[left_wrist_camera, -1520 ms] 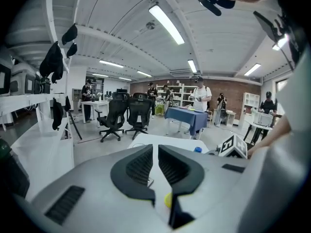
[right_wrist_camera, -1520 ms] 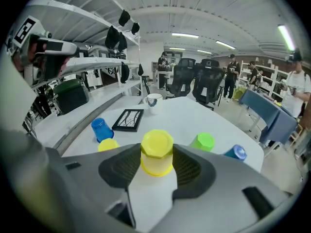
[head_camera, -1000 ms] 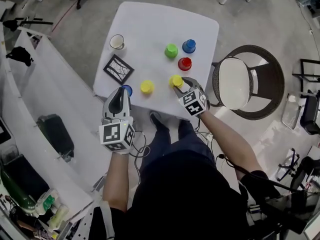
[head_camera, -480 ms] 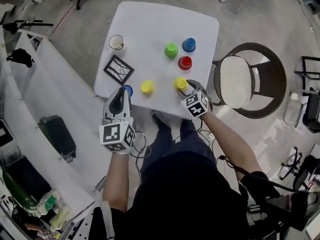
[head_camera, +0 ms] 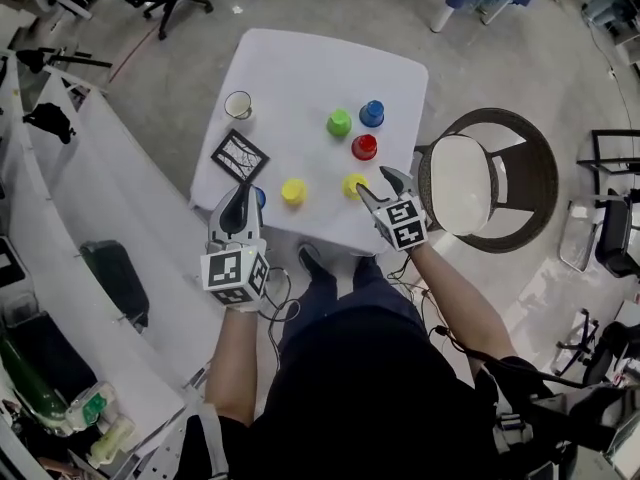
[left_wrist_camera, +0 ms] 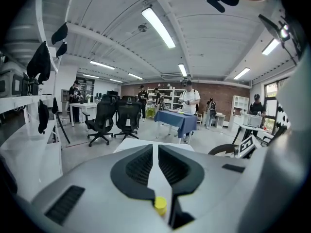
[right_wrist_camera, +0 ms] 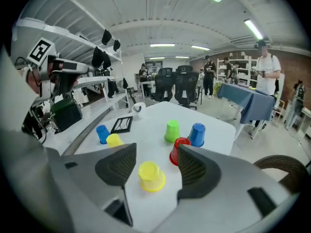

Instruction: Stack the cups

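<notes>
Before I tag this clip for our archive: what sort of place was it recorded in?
Probably an open-plan lab or office workspace: black wheeled office chairs, a blue-clothed table and shelving stand under long ceiling strip lights.

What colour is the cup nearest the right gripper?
Yellow upside-down plastic cup, clearest in the right gripper view.

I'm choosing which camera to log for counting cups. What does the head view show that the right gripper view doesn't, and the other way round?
Only the head view: the person's torso and shoe below the table edge.
Only the right gripper view: ceiling lights and people standing by shelves.
Both: the white table, green cup, red cup, far blue cup, near blue cup, left yellow cup, right yellow cup, white mug and patterned tile.
</notes>
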`<act>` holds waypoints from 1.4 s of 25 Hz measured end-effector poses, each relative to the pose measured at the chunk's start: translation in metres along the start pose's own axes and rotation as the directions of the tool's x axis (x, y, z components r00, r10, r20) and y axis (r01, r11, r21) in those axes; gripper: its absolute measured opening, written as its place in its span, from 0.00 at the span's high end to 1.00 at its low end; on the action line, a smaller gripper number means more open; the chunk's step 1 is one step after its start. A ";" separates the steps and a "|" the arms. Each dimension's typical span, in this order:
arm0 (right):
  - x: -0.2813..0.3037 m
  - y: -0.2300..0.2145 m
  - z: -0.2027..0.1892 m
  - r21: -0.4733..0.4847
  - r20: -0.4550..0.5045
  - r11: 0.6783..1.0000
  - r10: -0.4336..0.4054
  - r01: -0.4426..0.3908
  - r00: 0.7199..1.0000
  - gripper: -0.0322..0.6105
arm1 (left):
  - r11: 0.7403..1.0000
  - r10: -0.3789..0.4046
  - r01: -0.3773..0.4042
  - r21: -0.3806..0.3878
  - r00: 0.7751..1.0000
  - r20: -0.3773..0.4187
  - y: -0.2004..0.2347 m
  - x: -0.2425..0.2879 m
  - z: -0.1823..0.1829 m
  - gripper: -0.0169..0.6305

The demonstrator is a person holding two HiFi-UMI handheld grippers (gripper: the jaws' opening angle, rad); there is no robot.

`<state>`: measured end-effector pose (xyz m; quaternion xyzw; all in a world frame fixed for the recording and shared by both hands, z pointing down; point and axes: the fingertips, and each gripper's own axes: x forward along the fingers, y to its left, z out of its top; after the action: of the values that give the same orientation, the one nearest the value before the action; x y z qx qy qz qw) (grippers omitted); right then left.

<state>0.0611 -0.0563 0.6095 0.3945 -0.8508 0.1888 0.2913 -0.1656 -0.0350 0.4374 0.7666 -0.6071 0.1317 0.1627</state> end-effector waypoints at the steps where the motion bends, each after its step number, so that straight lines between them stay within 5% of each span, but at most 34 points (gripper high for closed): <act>1: -0.004 -0.006 0.006 0.015 0.017 1.000 -0.019 0.019 1.000 0.54 | 1.000 0.002 -0.002 -0.001 1.000 0.004 0.000 -0.001 0.001 0.92; 12: -0.001 -0.042 0.021 0.010 0.027 0.996 -0.084 0.084 0.996 0.58 | 1.000 0.024 -0.024 -0.005 0.999 -0.022 0.002 -0.004 -0.007 0.92; 35: 0.096 -0.073 -0.008 -0.057 -0.145 0.998 -0.015 0.007 0.989 0.57 | 0.997 0.069 -0.074 -0.031 0.989 -0.132 0.021 0.019 -0.042 0.92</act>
<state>0.0711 -0.1516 0.6840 0.3761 -0.8301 0.1913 0.3645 -0.1816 -0.0393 0.4857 0.7310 -0.6245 0.1766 0.2108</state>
